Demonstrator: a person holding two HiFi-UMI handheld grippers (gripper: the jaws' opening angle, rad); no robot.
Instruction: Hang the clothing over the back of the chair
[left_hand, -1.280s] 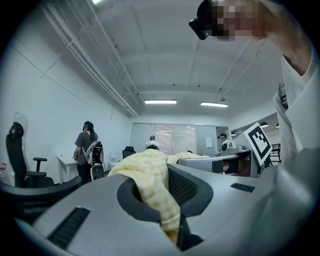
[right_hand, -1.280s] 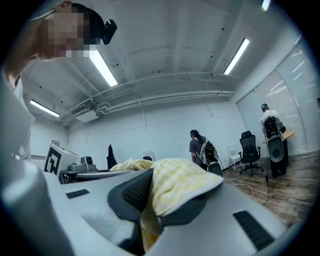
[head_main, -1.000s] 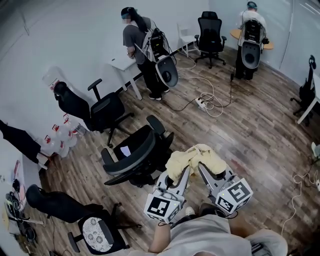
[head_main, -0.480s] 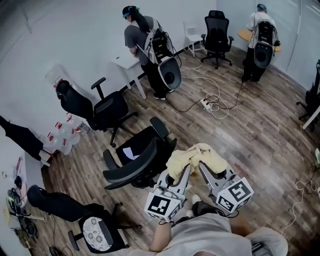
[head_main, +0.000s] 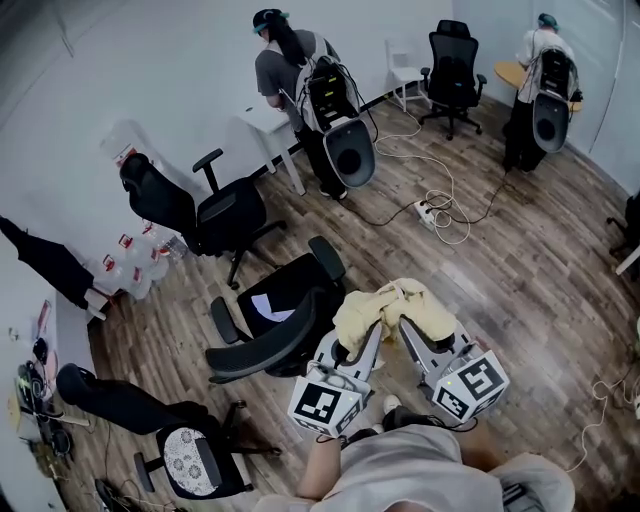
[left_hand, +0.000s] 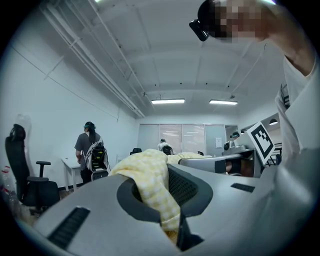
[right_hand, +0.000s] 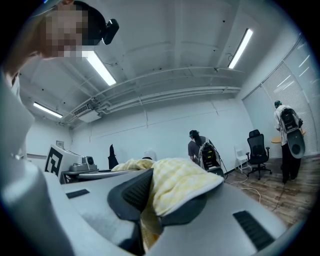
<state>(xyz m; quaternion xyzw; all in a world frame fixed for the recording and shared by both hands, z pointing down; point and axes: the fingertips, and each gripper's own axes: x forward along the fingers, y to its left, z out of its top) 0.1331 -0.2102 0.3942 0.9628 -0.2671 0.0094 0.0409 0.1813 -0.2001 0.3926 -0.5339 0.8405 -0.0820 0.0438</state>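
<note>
A pale yellow checked garment (head_main: 392, 308) hangs bunched between my two grippers, held out level in front of me. My left gripper (head_main: 347, 352) is shut on one part of it; the cloth (left_hand: 150, 185) drapes over and between its jaws. My right gripper (head_main: 412, 330) is shut on another part, the fabric (right_hand: 177, 190) spilling over its upper jaw. A black office chair (head_main: 275, 318) stands just left of the garment, its curved back (head_main: 262, 349) nearest me and a white sheet on its seat.
Another black chair (head_main: 195, 210) stands further left by the wall, and a third (head_main: 170, 450) lies near my left side. A person with a backpack (head_main: 310, 95) stands at a white desk (head_main: 270, 125). Cables and a power strip (head_main: 432, 212) lie on the wood floor. Another person (head_main: 545, 85) stands far right.
I have moved forward across the room with both grippers and the garment; the chair and the people sit lower and closer in the head view. The grip on the cloth is unchanged.
</note>
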